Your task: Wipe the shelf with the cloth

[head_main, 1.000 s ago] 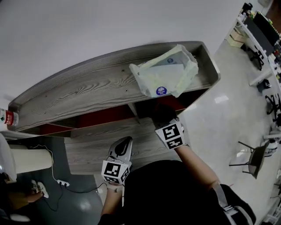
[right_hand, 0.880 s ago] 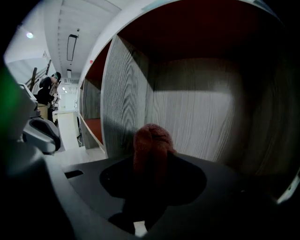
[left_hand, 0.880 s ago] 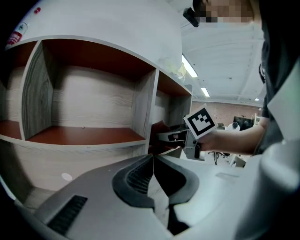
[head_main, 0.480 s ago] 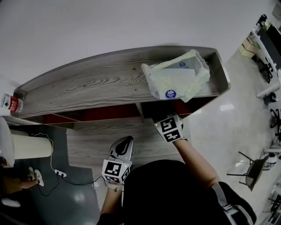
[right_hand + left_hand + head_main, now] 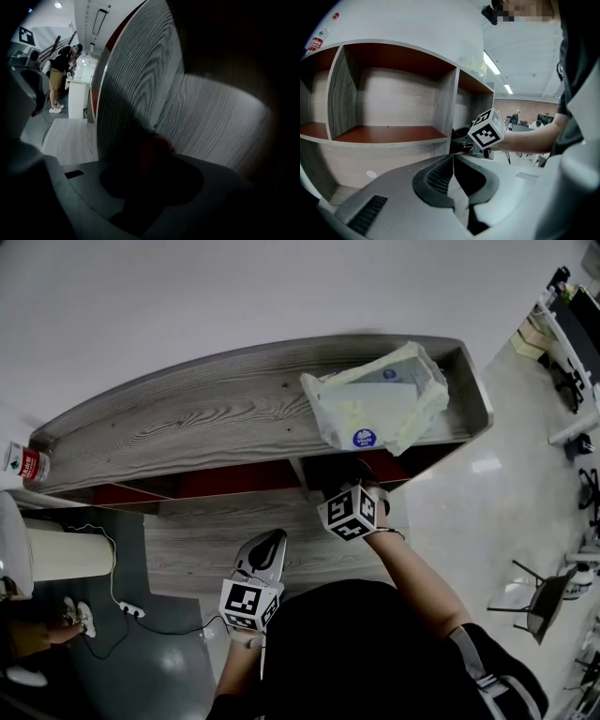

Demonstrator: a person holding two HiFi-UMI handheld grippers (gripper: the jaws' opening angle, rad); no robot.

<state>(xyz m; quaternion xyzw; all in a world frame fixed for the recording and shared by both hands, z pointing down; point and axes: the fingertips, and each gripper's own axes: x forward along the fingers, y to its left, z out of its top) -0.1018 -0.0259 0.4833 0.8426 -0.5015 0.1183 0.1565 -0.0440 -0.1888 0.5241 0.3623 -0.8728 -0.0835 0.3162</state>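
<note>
The right gripper [image 5: 151, 157] was pushed into a dark compartment of the shelf [image 5: 187, 427], its jaws clamped on a dark reddish cloth [image 5: 157, 146] that bulged just past the tips. The light in there was poor, so the cloth's outline was hard to make out. A wood-grain divider [image 5: 126, 89] rose close on the gripper's left and the pale back panel [image 5: 220, 126] closed off the space ahead. From the head view only the gripper's marker cube [image 5: 349, 512] and the person's forearm showed below the top board. The tips and the cloth were hidden under it.

The left gripper [image 5: 452, 159] hung lower and nearer the person's body, over the wood-grain base board [image 5: 206, 540]. Its jaws were pressed together with nothing between them. It pointed toward the open compartments with their red-brown linings.

On the shelf's top board, right above the compartment being worked, lay a crumpled plastic bag [image 5: 375, 401] with a blue round label. A red-and-white bottle [image 5: 22, 463] stood at the far left end of the top. A power strip [image 5: 131, 611] lay on the dark floor to the left. Through the gap beside the divider, a person [image 5: 61, 75] stood at a distant white counter.
</note>
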